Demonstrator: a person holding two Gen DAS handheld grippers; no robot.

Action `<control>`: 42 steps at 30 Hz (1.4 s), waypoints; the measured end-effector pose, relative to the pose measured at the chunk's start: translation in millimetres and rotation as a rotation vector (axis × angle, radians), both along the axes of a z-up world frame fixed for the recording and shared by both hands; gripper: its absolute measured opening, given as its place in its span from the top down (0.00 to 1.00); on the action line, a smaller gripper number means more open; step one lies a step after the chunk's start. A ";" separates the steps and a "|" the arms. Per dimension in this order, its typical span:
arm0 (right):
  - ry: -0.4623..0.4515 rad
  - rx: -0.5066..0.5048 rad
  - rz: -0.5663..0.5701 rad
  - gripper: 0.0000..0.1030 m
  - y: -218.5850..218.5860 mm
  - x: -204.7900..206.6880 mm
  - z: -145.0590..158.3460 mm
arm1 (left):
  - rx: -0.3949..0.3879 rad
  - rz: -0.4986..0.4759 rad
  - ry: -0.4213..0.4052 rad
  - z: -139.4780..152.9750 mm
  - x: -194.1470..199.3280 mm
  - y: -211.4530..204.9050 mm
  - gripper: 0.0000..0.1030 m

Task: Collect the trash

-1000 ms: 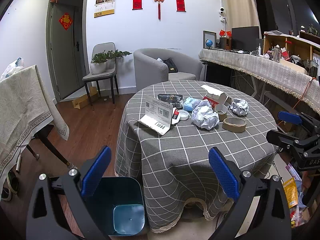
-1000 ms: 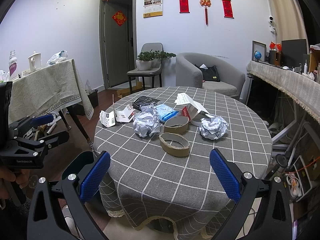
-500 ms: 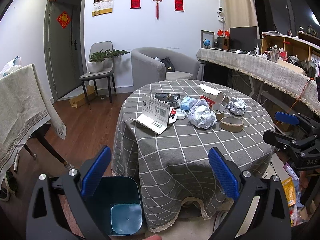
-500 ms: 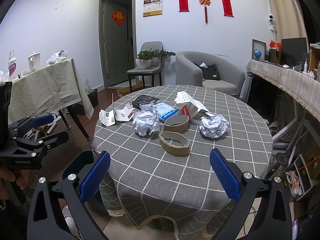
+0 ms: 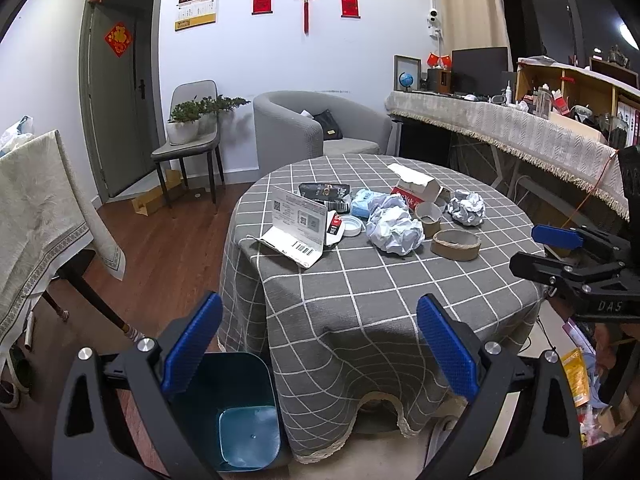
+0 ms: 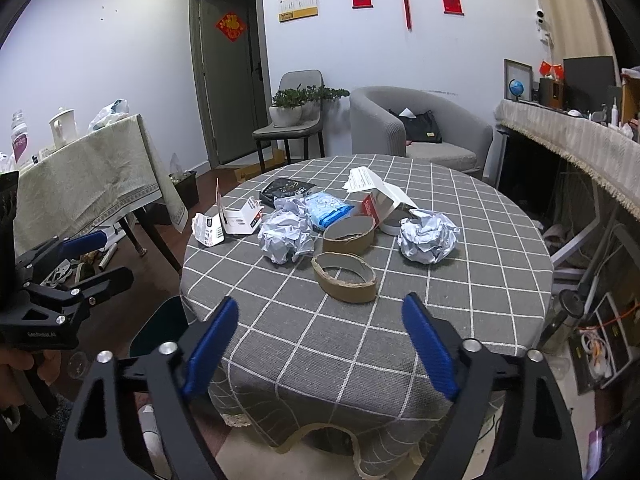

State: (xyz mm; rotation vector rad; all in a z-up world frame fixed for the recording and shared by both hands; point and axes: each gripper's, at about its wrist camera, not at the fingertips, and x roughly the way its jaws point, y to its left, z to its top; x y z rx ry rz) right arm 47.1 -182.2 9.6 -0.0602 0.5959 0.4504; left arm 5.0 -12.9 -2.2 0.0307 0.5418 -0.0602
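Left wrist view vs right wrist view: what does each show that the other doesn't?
Only the left wrist view: the inside of the blue bin on the floor beside the table, and the printed face of the standing card.

Only the right wrist view: the white jug on the cloth-covered side table.

Both: the round checked table, two crumpled paper balls, two cardboard tape rings and the open white box. Each view also catches the other claw, left and right. The right claw's jaws have just been closing, with nothing between them.
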 end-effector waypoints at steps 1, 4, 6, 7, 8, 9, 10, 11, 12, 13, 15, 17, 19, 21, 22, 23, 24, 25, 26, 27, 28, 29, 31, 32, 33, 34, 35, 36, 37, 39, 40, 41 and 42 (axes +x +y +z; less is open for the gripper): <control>0.002 0.000 0.005 0.19 0.8 0.8 -0.2 | 0.001 0.000 0.000 0.3 0.3 -0.1 0.04; 0.006 -0.010 0.019 0.25 4.5 3.0 -0.2 | -0.002 -0.001 -0.003 0.4 0.7 0.2 0.04; 0.006 -0.018 0.027 0.27 6.5 5.5 0.1 | -0.005 -0.001 -0.004 1.3 2.7 1.0 0.04; 0.008 -0.021 0.031 0.27 7.2 6.7 0.0 | -0.006 -0.002 -0.004 1.3 3.8 1.0 0.04; 0.010 -0.022 0.033 0.27 6.8 7.9 -0.3 | -0.005 -0.003 -0.003 1.4 5.7 1.3 0.04; 0.013 -0.025 0.035 0.27 6.8 10.2 -0.9 | -0.004 -0.004 -0.004 1.3 6.4 1.2 0.04; 0.015 -0.027 0.036 0.27 7.2 12.1 -2.0 | -0.002 -0.004 -0.005 1.2 7.2 1.3 0.04; 0.018 -0.028 0.037 0.27 6.9 14.7 -2.7 | -0.002 -0.004 -0.005 1.6 9.3 1.6 0.04; 0.020 -0.028 0.038 0.28 6.4 16.1 -3.0 | -0.005 -0.004 -0.004 1.2 12.0 2.1 0.04; 0.023 -0.027 0.039 0.28 6.0 19.3 -3.6 | -0.006 -0.003 -0.003 1.0 15.1 2.5 0.05; 0.035 -0.031 0.041 0.29 6.1 26.6 -5.5 | -0.012 -0.004 0.006 0.6 21.8 3.2 0.05; 0.043 -0.037 0.052 0.31 6.7 33.4 -6.5 | -0.015 -0.007 0.006 0.9 27.0 3.5 0.07; 0.054 -0.048 0.062 0.32 8.3 40.0 -9.1 | -0.013 -0.008 0.005 1.2 33.6 3.4 0.09; 0.066 -0.054 0.070 0.32 9.7 48.0 -12.0 | -0.026 -0.007 0.010 0.9 40.5 4.7 0.11; 0.070 -0.057 0.073 0.32 10.5 50.5 -12.9 | -0.030 -0.007 0.012 0.7 43.6 4.6 0.12; 0.077 -0.063 0.078 0.32 11.6 54.6 -14.4 | -0.032 -0.008 0.014 0.6 46.9 4.8 0.13; 0.082 -0.067 0.082 0.33 12.2 57.7 -15.9 | -0.031 -0.007 0.015 0.5 50.4 4.7 0.13; 0.087 -0.072 0.088 0.36 13.2 60.7 -17.2 | -0.030 -0.006 0.017 0.0 54.0 4.7 0.13; 0.091 -0.077 0.092 0.37 14.5 63.7 -18.4 | -0.031 -0.005 0.021 -0.7 58.1 4.9 0.15; 0.094 -0.084 0.095 0.38 15.4 66.4 -19.7 | -0.032 -0.003 0.025 -1.9 60.8 4.9 0.15; 0.098 -0.093 0.098 0.38 16.7 70.0 -21.2 | -0.036 0.000 0.031 -3.1 65.1 5.5 0.16; 0.100 -0.098 0.101 0.38 17.3 72.6 -22.3 | -0.040 0.004 0.035 -4.2 68.4 6.5 0.16; 0.106 -0.102 0.106 0.40 17.7 77.8 -23.9 | -0.054 0.010 0.039 -5.0 73.8 8.0 0.16; 0.108 -0.105 0.107 0.41 18.1 80.3 -24.8 | -0.064 0.012 0.042 -5.2 77.3 9.0 0.16; 0.112 -0.111 0.111 0.41 18.9 83.1 -26.0 | -0.071 0.013 0.044 -5.4 80.0 9.7 0.16; 0.117 -0.116 0.115 0.43 19.6 85.0 -26.5 | -0.074 0.014 0.045 -5.7 82.5 9.8 0.16; 0.122 -0.122 0.120 0.44 20.5 87.5 -27.8 | -0.074 0.014 0.047 -6.3 84.9 9.7 0.18; 0.128 -0.130 0.126 0.44 21.5 90.2 -29.5 | -0.071 0.015 0.050 -7.2 88.1 9.1 0.21; 0.132 -0.135 0.132 0.45 22.1 91.8 -30.6 | -0.071 0.016 0.056 -8.3 91.3 8.7 0.22; 0.141 -0.149 0.147 0.49 23.5 94.1 -33.0 | -0.077 0.014 0.065 -10.7 96.9 6.7 0.23; 0.140 -0.154 0.159 0.51 24.1 94.5 -34.2 | -0.080 0.016 0.066 -11.4 99.5 5.6 0.24; 0.140 -0.154 0.166 0.55 24.2 95.0 -34.0 | -0.079 0.019 0.067 -12.0 102.3 4.7 0.24; 0.141 -0.154 0.171 0.56 23.9 95.6 -33.3 | -0.076 0.023 0.068 -12.7 104.4 3.7 0.24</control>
